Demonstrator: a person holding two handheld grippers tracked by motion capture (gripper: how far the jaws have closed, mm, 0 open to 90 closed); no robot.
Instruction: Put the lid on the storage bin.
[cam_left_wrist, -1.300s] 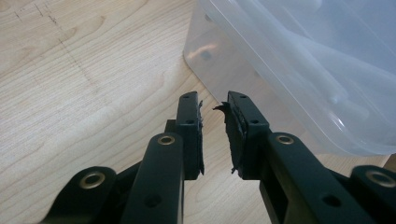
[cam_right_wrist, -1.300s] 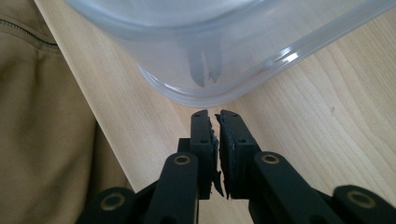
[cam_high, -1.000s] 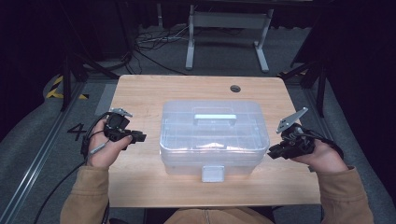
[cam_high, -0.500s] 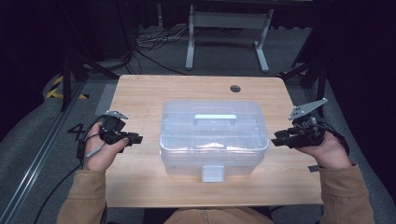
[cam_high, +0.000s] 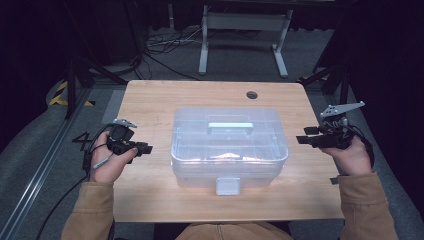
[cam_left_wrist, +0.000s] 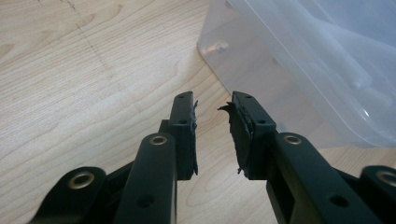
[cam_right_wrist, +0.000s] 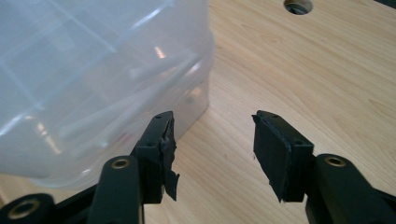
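- A clear, lidded rectangular plastic storage box (cam_high: 230, 146) sits at the middle of a light wooden surface (cam_high: 150, 100); its lid carries a pale bar handle (cam_high: 230, 125) on top and a pale front latch (cam_high: 228, 185) faces the person, lying flat against the front wall; blurred contents show through the walls, too faint to name.
- The left gripper (cam_high: 141, 148), held in the person's left hand, hovers just beside the box's left wall without touching it; in the left gripper view (cam_left_wrist: 212, 133) its fingers stand partly spread with nothing between them, the worn pads ragged at the edges.
- The right gripper (cam_high: 304, 139), in the right hand, hangs off the box's right side, near the surface's right edge and apart from the box; in the right gripper view (cam_right_wrist: 212, 149) its fingers have just been opening and now stand well spread, empty, the box corner just beyond the left finger.
- A round cable hole (cam_high: 251, 94) lies in the surface behind the box.
- Judged risks: the walls are smooth and curved, so a pinch on a corner may slip; a push from one side alone could slide the box across the surface; frayed pad rubber may weaken grip; lifting the lid with the latch still fastened would drag the whole box.
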